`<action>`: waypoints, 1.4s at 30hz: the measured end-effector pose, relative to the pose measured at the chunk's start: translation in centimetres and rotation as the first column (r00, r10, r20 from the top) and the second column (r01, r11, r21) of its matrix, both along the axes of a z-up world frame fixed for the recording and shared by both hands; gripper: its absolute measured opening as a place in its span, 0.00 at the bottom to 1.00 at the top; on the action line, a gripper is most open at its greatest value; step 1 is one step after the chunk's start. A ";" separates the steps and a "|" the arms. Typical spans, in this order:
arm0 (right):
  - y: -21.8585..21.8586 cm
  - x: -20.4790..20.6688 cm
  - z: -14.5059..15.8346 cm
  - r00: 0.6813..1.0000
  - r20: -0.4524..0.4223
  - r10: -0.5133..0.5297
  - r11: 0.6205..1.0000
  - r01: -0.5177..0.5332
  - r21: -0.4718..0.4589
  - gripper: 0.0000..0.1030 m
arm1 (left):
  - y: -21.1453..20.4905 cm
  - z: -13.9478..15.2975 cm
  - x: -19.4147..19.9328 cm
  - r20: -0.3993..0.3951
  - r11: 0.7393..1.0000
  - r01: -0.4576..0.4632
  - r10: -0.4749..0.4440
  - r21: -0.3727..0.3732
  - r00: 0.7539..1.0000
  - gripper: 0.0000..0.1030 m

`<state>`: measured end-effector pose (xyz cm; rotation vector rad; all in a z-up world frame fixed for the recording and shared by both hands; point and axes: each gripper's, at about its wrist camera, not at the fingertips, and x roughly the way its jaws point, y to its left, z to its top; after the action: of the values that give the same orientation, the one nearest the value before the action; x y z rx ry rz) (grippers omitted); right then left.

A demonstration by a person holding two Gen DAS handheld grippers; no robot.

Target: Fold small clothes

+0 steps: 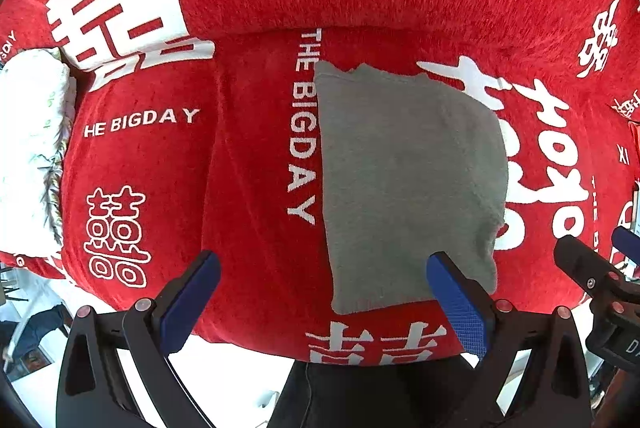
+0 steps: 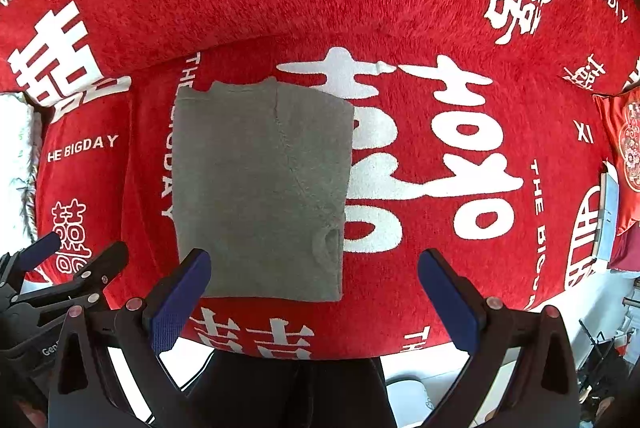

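Here, at the far left edge of the scene, a white quilted cushion with a faint green print [image 1: 32, 148] is seen lying against the red plush sofa cover printed with white characters and lettering [image 1: 248, 156]. Next to the right, the left gripper [image 1: 320, 292] is held above the near edge of the seat, its blue-padded fingers [image 1: 188, 300] spread wide apart with nothing between them. Just beyond it, the grey knitted garment, folded into a rough rectangle [image 2: 260, 188], is laid flat on the seat, its left edge along the white lettering and its right edge over the large white character; a small rolled cuff or loop can be made out at its near right corner. Further right, the right gripper [image 2: 316, 292] is likewise held spread and empty, clear of the cloth. At the far right a patterned red cushion [image 2: 628, 156] is partly visible.

The garment is judged to be soft, light and limp, likely to sag and unfold if lifted by one point. A hold is best taken at both near corners, through every layer.
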<state>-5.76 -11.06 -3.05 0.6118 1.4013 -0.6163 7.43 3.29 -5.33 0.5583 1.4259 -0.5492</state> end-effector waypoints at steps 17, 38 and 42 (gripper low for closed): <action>-0.1 0.5 -6.2 0.999 -0.017 -0.035 0.999 0.035 0.006 1.00 | -0.5 -7.3 1.0 -0.026 1.000 0.025 -0.025 0.006 0.999 1.00; -1.1 0.6 -10.0 0.999 0.001 -0.042 0.999 0.042 -0.015 1.00 | -1.7 -10.1 0.7 0.039 0.999 0.039 -0.040 0.015 0.998 1.00; -1.5 0.3 -10.0 0.999 0.010 -0.052 0.999 0.052 -0.003 1.00 | -2.3 -10.0 0.3 0.043 0.999 0.038 -0.039 0.020 0.998 1.00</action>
<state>-5.41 -12.56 -13.09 0.6493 1.3781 -0.6561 7.69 0.97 -15.29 0.6107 1.3827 -0.5515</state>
